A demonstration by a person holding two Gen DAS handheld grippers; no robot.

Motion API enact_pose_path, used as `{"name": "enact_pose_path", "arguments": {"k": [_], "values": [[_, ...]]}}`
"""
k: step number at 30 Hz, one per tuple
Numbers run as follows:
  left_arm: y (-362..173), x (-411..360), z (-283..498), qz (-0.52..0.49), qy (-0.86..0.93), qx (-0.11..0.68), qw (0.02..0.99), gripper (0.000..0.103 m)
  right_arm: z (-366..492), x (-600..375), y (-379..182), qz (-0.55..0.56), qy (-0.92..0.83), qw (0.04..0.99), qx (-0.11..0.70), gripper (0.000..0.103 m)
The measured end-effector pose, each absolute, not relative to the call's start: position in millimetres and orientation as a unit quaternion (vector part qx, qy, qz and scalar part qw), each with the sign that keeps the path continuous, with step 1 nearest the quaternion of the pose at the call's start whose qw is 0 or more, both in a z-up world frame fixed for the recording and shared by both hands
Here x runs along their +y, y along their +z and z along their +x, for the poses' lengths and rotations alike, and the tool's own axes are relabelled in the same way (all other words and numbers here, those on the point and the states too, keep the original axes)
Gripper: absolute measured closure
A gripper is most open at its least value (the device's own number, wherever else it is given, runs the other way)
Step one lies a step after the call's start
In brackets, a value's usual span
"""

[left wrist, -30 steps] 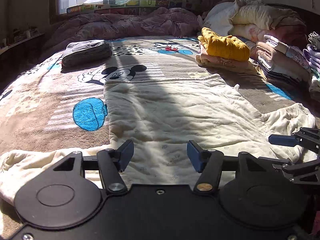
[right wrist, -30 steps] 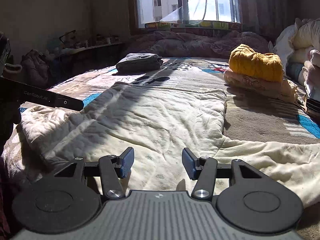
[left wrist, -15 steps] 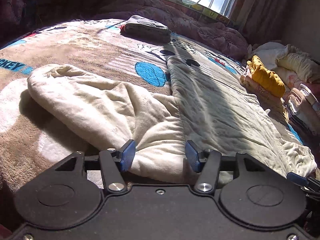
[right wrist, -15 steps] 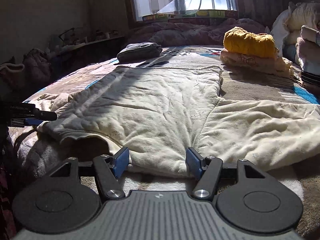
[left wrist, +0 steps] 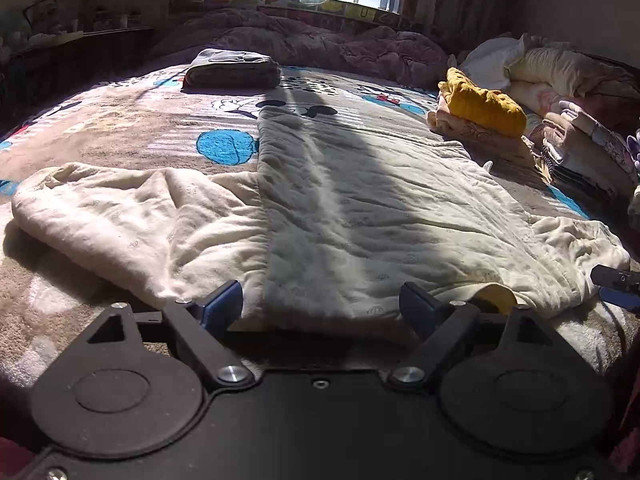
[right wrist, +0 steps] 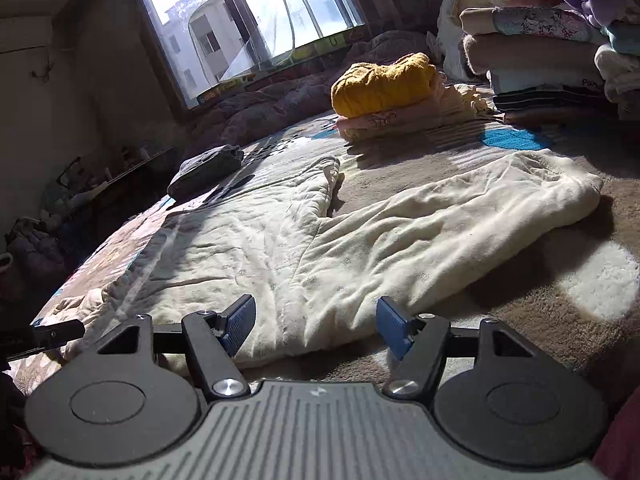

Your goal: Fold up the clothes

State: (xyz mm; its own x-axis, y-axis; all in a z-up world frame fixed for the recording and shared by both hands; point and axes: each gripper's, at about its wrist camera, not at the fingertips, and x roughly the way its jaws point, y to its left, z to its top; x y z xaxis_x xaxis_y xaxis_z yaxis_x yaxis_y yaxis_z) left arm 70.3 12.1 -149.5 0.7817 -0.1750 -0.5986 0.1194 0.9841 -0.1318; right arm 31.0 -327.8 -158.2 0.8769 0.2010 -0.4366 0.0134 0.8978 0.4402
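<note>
Both tongs gape at the cream garment's (left wrist: 380, 216) near hem.
Left tongs (left wrist: 320, 300), right tongs (right wrist: 316, 320) — we risk pinching one layer, or bed blanket (right wrist: 540, 312) — skewing the fold.

We are holding the right gripper (right wrist: 316, 322) low over the near edge of the cream garment (right wrist: 304, 248), its blue pads (right wrist: 394, 330) spread wide with the fabric's hem lying between them, not pinched. The garment is lying flat across the patterned bedspread (right wrist: 560, 292), one sleeve (right wrist: 500, 204) stretching out to the right. Beyond it we are seeing a mustard sweater (right wrist: 384, 82) sitting on top of folded pink clothes (right wrist: 404, 120), a taller stack of folded laundry (right wrist: 552, 64) at the far right, and a folded grey item (right wrist: 206, 168) near the window (right wrist: 248, 24). At the left edge, the tip of the left gripper (right wrist: 52, 330) is showing beside the garment; we cannot tell how its jaws stand.
</note>
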Motion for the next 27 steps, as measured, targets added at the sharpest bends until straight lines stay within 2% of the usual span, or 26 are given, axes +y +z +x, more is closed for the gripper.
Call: {"name": "enact_pose_path", "arguments": {"k": [1,4,8,14,17,19,20,23,27], "values": [[-159.7,6.7,72.8,-0.024,-0.075,0.339,0.938,0.009,30.3,-338.4,-162.4,0.244,0.034,0.937,0.246,0.036],[-147.3,-8.3,66.9,0.001,-0.065,0.331,0.941,0.009,25.3,-372.4,-176.1,0.332,0.001,0.911,0.244,0.036],[-127.3,-9.6,69.3,-0.018,-0.087,0.297,0.951,0.010,13.1,-399.8,-186.1,0.398,-0.009,0.889,0.224,0.036],[-117.9,-52.5,64.1,0.013,-0.129,0.262,0.956,0.010,5.4,-417.5,-190.3,0.427,0.003,0.881,0.206,0.030],[-133.5,-69.0,67.4,0.025,-0.126,0.240,0.962,0.014,2.0,-430.5,-193.2,0.453,-0.003,0.870,0.196,0.027],[-162.8,-85.1,78.3,0.078,-0.143,0.310,0.937,0.017,1.6,-436.5,-195.8,0.467,-0.006,0.863,0.192,0.027],[-170.3,-94.1,70.4,0.120,-0.141,0.300,0.936,0.017,2.1,-438.1,-196.9,0.473,-0.006,0.860,0.191,0.027],[-158.6,-99.6,51.5,0.128,-0.159,0.295,0.933,0.028,4.5,-438.7,-196.7,0.474,-0.005,0.859,0.192,0.026],[-134.3,-109.4,49.3,0.106,-0.152,0.236,0.954,0.028,7.3,-438.8,-197.9,0.482,0.000,0.855,0.190,0.023]]}}
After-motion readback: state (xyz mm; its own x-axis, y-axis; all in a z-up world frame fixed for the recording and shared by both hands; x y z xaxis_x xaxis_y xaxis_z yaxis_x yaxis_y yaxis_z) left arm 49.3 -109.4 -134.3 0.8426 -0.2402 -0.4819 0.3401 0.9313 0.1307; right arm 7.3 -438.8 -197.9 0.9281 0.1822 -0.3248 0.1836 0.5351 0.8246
